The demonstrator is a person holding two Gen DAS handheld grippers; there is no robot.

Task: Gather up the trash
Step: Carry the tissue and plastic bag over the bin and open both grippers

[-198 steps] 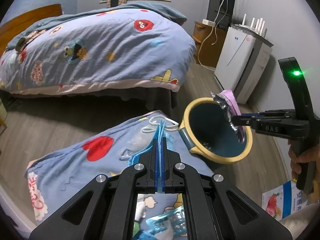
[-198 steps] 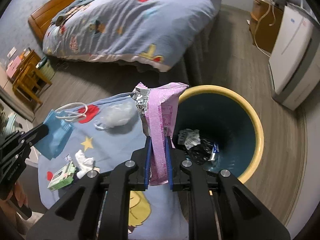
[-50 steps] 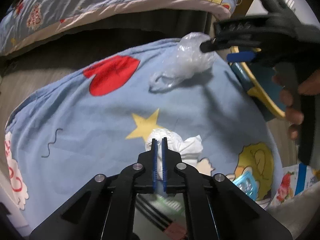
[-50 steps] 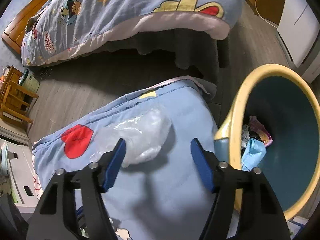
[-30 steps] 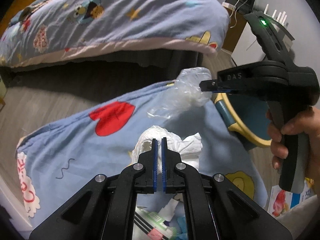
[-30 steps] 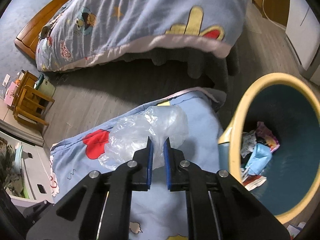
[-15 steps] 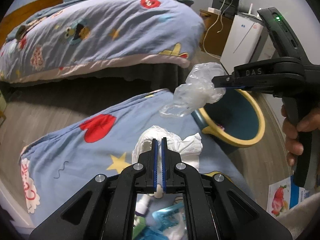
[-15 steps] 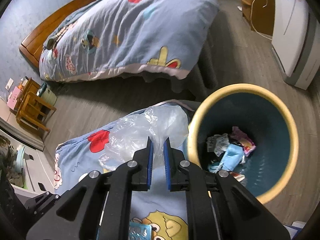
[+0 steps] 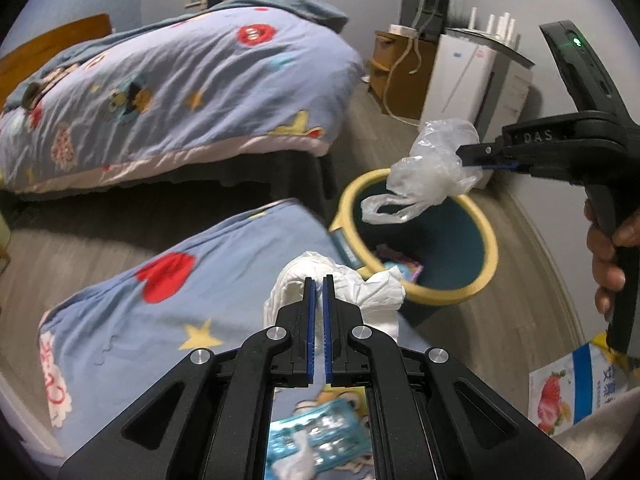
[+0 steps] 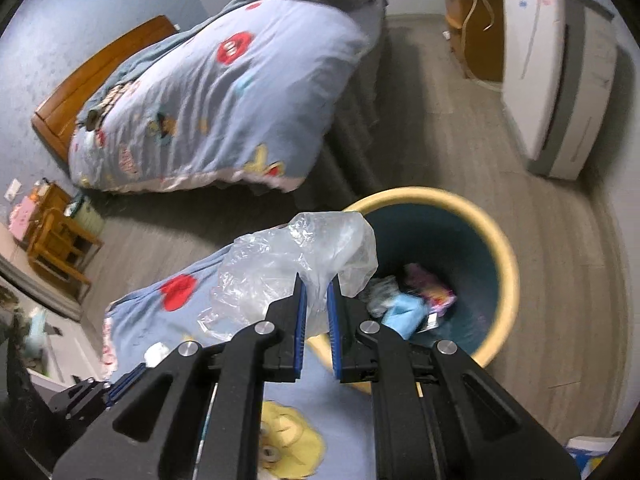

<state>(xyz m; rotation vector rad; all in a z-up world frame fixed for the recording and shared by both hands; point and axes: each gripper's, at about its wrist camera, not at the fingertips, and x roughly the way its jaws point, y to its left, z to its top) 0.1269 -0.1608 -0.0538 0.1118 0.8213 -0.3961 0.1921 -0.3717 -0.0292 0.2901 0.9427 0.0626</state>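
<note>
My left gripper is shut on a crumpled white tissue and holds it above the blue cartoon cloth. My right gripper is shut on a clear plastic bag, which hangs over the near rim of the yellow-rimmed teal bin. In the left wrist view the right gripper holds the bag over the bin. The bin holds a blue mask, a pink wrapper and other scraps.
A bed with a blue cartoon quilt stands behind. A white appliance and a wooden cabinet stand by the far wall. A blue blister pack lies on the cloth. A strawberry-printed carton lies at right.
Both grippers have lifted and moved right toward the bin. The plastic bag now hangs over the bin's opening. The tissue has come up off the cloth.
</note>
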